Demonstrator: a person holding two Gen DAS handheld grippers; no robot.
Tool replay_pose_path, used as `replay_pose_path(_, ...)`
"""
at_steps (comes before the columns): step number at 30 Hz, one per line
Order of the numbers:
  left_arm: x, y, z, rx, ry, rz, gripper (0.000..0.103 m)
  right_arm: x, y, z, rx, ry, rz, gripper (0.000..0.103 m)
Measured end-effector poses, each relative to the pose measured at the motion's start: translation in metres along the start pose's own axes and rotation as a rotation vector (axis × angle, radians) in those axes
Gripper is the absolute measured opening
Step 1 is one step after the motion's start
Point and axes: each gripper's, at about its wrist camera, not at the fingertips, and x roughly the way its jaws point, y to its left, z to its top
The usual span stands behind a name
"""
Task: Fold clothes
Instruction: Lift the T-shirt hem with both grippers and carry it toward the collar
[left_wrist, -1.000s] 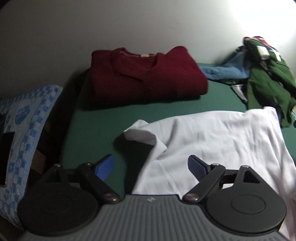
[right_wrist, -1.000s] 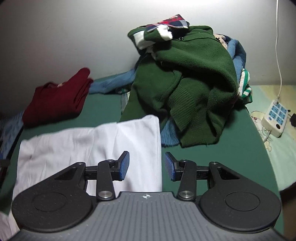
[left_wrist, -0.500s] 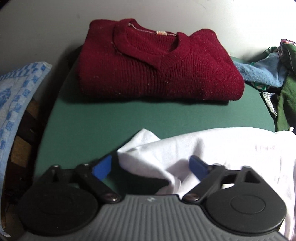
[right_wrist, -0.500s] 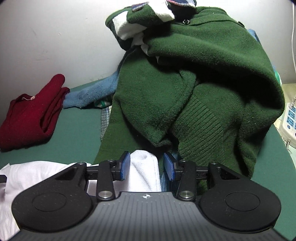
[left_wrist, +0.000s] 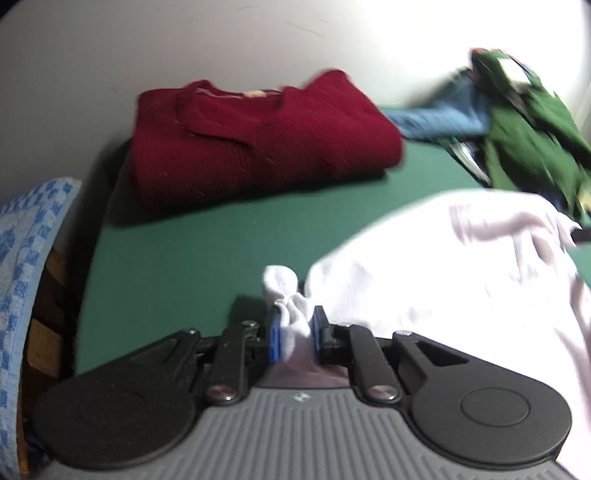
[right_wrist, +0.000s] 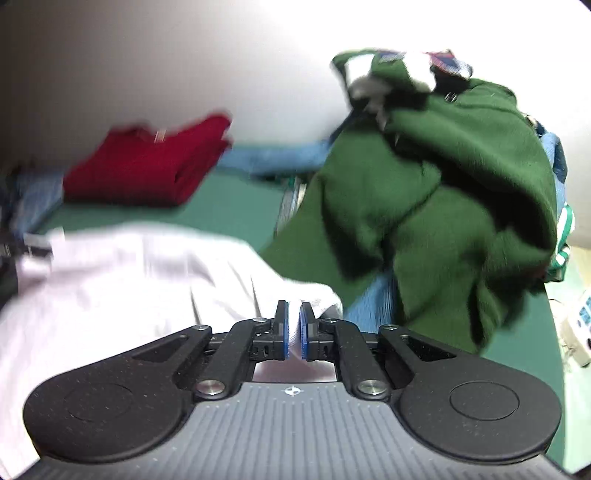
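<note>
A white garment is spread over the green table surface, and it is gripped at two places. A bunched corner of the white cloth is pinched between the blue pads of the left gripper, whose jaws are closed onto it with only the thickness of the fabric between them. Another edge of the same garment is clamped by the right gripper, its jaws drawn nearly together on a thin fold.

A folded dark red sweater is laid at the far side of the table, against the wall. To its right, a loose heap is formed by a dark green knit piled over blue clothing. No containers can be made out. A blue-and-white checked cloth is seen at the left edge of the left wrist view.
</note>
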Motion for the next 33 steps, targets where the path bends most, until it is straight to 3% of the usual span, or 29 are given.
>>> replay_pose_path(3, -0.004, -0.019, -0.028, 0.127, 0.037, -0.005, 0.012, 0.002, 0.006, -0.02, -0.052, 0.07, 0.011, 0.007)
replay_pose_path(5, -0.012, -0.017, -0.034, 0.147, 0.02, -0.02, 0.018, 0.002, 0.01, -0.032, -0.079, 0.109, 0.019, 0.011)
replay_pose_path(7, -0.02, -0.009, -0.032, 0.136, -0.011, -0.038, 0.051, -0.005, 0.007, -0.03, -0.037, 0.088, 0.03, 0.031)
replay_pose_path(8, -0.024, -0.006, -0.031, 0.13, -0.027, -0.048, 0.074, -0.005, 0.003, -0.026, 0.011, 0.069, 0.03, 0.041)
replay_pose_path(9, -0.028, -0.002, -0.031, 0.124, -0.042, -0.057, 0.083, -0.005, -0.001, -0.022, 0.059, 0.049, 0.031, 0.043)
replay_pose_path(14, -0.018, 0.026, -0.005, -0.023, -0.08, -0.114, 0.093, -0.006, -0.021, -0.001, 0.299, -0.049, 0.036, 0.05)
replay_pose_path(16, 0.0, 0.041, 0.009, -0.13, -0.06, -0.126, 0.09, 0.0, -0.034, 0.006, 0.423, -0.056, 0.036, 0.049)
replay_pose_path(17, 0.007, 0.049, 0.013, -0.185, -0.055, -0.167, 0.09, 0.004, -0.041, 0.008, 0.481, -0.054, 0.04, 0.049)
replay_pose_path(21, 0.038, 0.07, 0.021, -0.384, 0.015, -0.262, 0.087, 0.021, -0.051, 0.007, 0.553, -0.012, 0.042, 0.049)
replay_pose_path(26, 0.04, 0.041, 0.023, -0.284, 0.011, -0.24, 0.078, 0.039, -0.057, 0.007, 0.6, 0.025, 0.042, 0.048)
replay_pose_path(27, 0.039, 0.034, 0.022, -0.25, 0.01, -0.216, 0.066, 0.04, -0.052, 0.008, 0.565, 0.023, 0.037, 0.047)
replay_pose_path(28, 0.039, 0.027, 0.021, -0.217, 0.009, -0.192, 0.056, 0.04, -0.047, 0.01, 0.528, 0.023, 0.036, 0.033)
replay_pose_path(29, 0.038, 0.02, 0.02, -0.183, 0.009, -0.168, 0.04, 0.041, -0.042, 0.012, 0.486, 0.034, 0.044, 0.015)
replay_pose_path(33, 0.024, 0.004, 0.006, -0.098, -0.025, -0.129, 0.016, 0.031, -0.02, 0.011, 0.337, 0.051, 0.058, 0.009)
